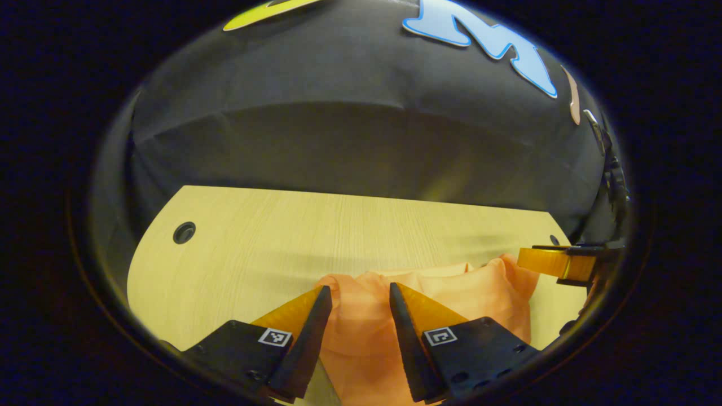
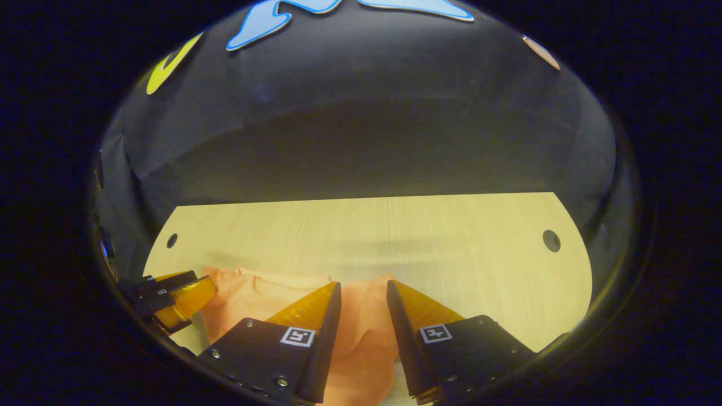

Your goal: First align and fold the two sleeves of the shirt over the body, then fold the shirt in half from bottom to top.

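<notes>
Below, pale wood table (image 2: 395, 237), orange shirt (image 2: 361, 321), black cloth wall (image 2: 361, 141)

Light: warm, dim overall, brightest on the surface (image 2: 395, 237) beyond the jaws.
Shadows: soft bands across the surface ahead of the jaws.
Distortion: strong fisheye bending of the far surface edge.
Focus: slightly soft at the rims.

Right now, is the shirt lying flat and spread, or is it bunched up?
Bunched up. The shirt lies in soft humps and creases on the table, with no flat spread part visible. Sleeves cannot be told apart.
</notes>
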`<move>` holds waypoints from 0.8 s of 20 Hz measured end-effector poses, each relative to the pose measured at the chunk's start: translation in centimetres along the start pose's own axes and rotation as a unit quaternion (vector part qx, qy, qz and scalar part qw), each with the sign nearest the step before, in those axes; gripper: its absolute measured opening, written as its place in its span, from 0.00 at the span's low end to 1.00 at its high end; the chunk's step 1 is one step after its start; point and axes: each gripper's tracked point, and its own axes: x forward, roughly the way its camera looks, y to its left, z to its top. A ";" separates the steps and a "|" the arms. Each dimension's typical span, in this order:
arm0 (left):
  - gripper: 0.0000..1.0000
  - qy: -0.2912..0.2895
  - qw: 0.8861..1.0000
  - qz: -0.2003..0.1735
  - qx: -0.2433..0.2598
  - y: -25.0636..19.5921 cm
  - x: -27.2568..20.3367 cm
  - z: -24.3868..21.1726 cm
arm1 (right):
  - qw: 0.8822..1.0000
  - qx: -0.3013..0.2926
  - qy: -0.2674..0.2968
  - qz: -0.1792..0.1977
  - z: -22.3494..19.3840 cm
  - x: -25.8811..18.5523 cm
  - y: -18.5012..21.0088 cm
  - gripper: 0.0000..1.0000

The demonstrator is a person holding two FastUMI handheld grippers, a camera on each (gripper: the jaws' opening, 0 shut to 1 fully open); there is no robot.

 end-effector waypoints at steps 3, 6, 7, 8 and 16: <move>0.66 -0.012 1.000 0.002 0.001 -0.5 -4.1 1.5 | 1.000 -0.010 -0.022 0.002 1.1 -4.2 1.0 0.53; 0.65 -0.028 1.000 0.002 0.002 -1.8 -10.2 2.7 | 0.999 -0.018 -0.051 0.004 2.2 -10.2 1.8 0.52; 0.75 -0.033 0.999 0.000 0.001 -2.1 -12.1 3.0 | 0.998 -0.020 -0.059 0.004 2.5 -12.1 2.0 0.52; 0.70 -0.040 0.999 -0.001 0.002 -2.5 -14.1 3.4 | 0.997 -0.023 -0.067 0.004 2.7 -14.1 2.2 0.53; 0.66 -0.084 0.996 -0.011 0.010 -5.9 -28.1 3.7 | 0.991 -0.035 -0.128 0.013 1.8 -27.2 4.2 0.52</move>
